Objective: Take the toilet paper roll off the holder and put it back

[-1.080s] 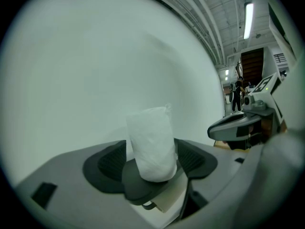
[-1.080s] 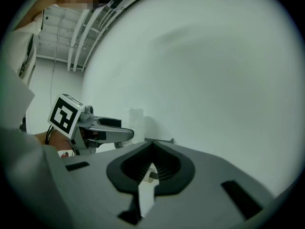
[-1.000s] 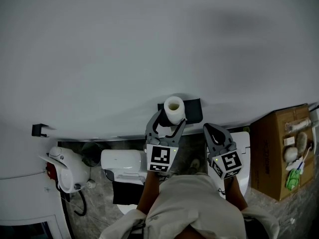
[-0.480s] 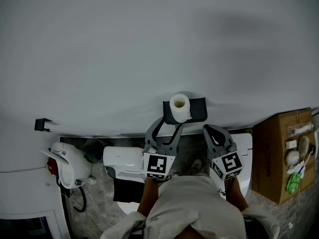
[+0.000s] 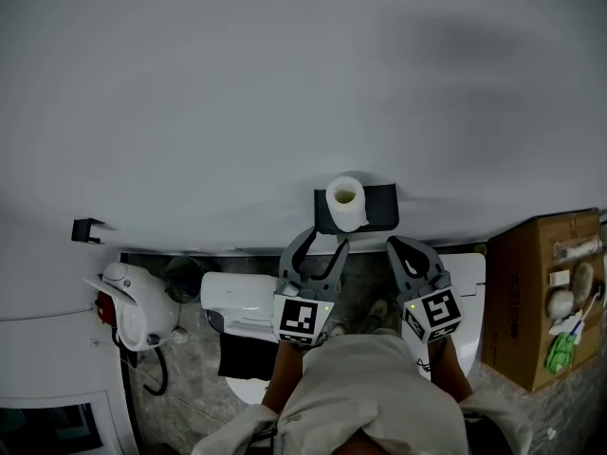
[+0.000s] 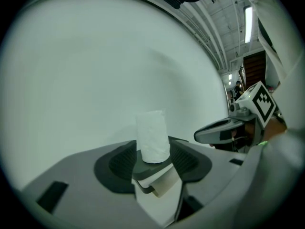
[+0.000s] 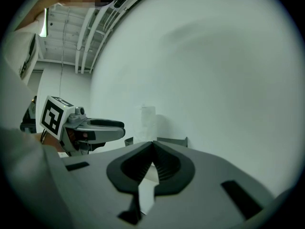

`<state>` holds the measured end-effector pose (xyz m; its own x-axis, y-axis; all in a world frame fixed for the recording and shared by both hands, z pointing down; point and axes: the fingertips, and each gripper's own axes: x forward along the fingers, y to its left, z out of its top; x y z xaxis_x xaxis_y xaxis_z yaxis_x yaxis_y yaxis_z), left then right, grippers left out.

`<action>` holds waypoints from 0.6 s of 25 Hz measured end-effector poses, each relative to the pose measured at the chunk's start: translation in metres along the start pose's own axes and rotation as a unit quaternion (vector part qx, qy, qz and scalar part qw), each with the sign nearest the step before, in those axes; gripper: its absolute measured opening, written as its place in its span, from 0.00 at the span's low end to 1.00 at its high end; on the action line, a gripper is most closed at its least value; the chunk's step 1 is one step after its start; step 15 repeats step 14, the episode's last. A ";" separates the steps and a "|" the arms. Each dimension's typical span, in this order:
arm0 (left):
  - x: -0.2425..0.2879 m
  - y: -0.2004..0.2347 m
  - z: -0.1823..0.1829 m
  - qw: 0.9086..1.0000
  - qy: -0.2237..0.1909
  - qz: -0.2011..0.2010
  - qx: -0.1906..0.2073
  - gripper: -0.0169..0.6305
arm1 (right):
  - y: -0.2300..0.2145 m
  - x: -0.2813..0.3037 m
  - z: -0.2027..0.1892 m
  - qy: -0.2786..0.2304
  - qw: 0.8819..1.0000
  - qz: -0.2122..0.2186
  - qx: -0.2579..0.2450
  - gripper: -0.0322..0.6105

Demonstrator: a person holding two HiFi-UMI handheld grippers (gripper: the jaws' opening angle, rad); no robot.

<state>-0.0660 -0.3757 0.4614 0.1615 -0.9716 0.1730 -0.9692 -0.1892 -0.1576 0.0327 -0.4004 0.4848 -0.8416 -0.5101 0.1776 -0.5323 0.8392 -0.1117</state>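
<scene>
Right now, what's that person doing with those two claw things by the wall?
A person faces a wall with a claw tool in each hand. The toilet paper roll stands upright on its black holder, and neither claw grips it. The left claw hovers just in front of the roll. Its jaws are apart but have just been closing, with nothing pinched between them. The right claw is beside it, shut and empty.
</scene>
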 end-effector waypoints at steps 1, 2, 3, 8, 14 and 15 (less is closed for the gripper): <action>0.000 0.000 0.000 1.000 0.000 0.001 0.000 0.38 | 0.000 0.000 0.000 0.000 1.000 0.001 0.001 0.04; 0.000 0.000 0.001 1.000 0.000 0.002 0.000 0.38 | -0.001 0.000 0.000 0.000 1.000 0.001 0.002 0.04; 0.000 0.000 0.000 1.000 0.001 0.003 0.000 0.37 | -0.002 0.000 -0.001 0.000 1.000 0.001 0.003 0.04; 0.004 0.002 -0.003 1.000 -0.003 0.011 0.000 0.37 | -0.011 0.002 -0.007 0.002 1.000 -0.001 0.011 0.04; 0.011 0.003 -0.004 1.000 -0.020 0.018 0.002 0.37 | -0.015 0.012 -0.005 -0.005 1.000 0.006 0.005 0.04; 0.011 0.003 -0.004 1.000 -0.020 0.018 0.002 0.37 | -0.015 0.012 -0.005 -0.005 1.000 0.006 0.005 0.04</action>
